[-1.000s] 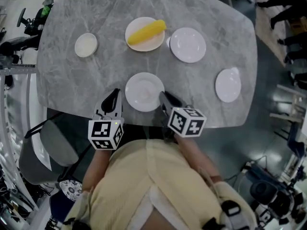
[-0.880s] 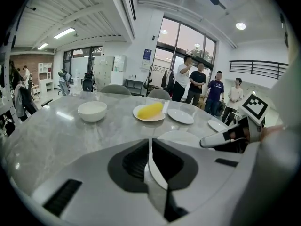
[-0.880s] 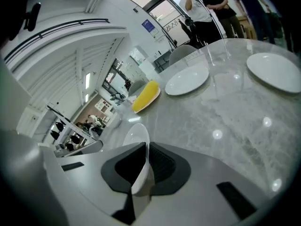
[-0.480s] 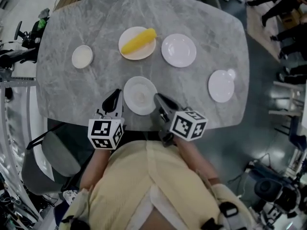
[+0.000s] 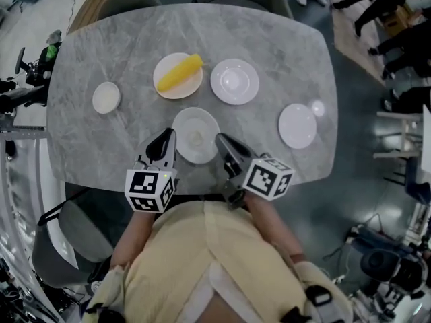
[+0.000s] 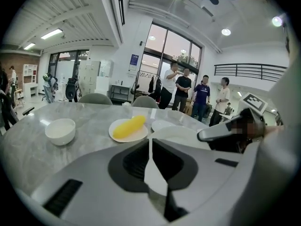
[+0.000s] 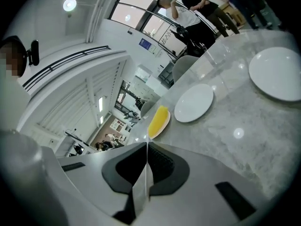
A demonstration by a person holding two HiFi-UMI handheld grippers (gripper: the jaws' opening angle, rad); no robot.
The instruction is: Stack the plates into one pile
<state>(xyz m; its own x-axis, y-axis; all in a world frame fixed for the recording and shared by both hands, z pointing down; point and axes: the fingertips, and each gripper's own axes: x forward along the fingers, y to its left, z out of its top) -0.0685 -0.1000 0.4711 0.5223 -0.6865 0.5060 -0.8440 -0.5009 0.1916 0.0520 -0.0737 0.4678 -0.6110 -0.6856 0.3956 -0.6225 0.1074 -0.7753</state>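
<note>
**At the desk's near edge: right claw on plate rim**

Between the two claws, close to the near edge of the desk (image 5: 283, 46), is the near plate (image 5: 196, 130), which is white and empty. I can't tell whether it is resting on the desk or just off it.

Right claw (image 5: 219, 140) comes in from the lower right, with its tips on the plate's right rim. Its jaws are pressed together, pinching that rim. The left gripper view shows one grey jaw lying across the plate's right edge. The right gripper view gives only a thin pale sliver in the seam, and the plate body doesn't show there. The claw is rolled, so the desk runs diagonally through that view.

Left claw (image 5: 167, 140) is also pressed together, with nothing between its jaws. Its tips are just beside the plate's left rim, and I can't tell if they touch it. In the left gripper view the plate is ahead and slightly right, with its near rim hidden behind the jaws.

The rest lies farther up the desk, each piece single and apart:
- yellow-topped plate (image 5: 185, 86): just beyond the near plate, slightly left, with a yellow piece (image 5: 180, 71) lying across it
- middle plate (image 5: 234, 81): just right of that one, not touching
- far-right plate (image 5: 297, 126): well right of the right claw, near the desk's right edge
- small bowl (image 5: 106, 97): far left, well apart from the left claw
</note>
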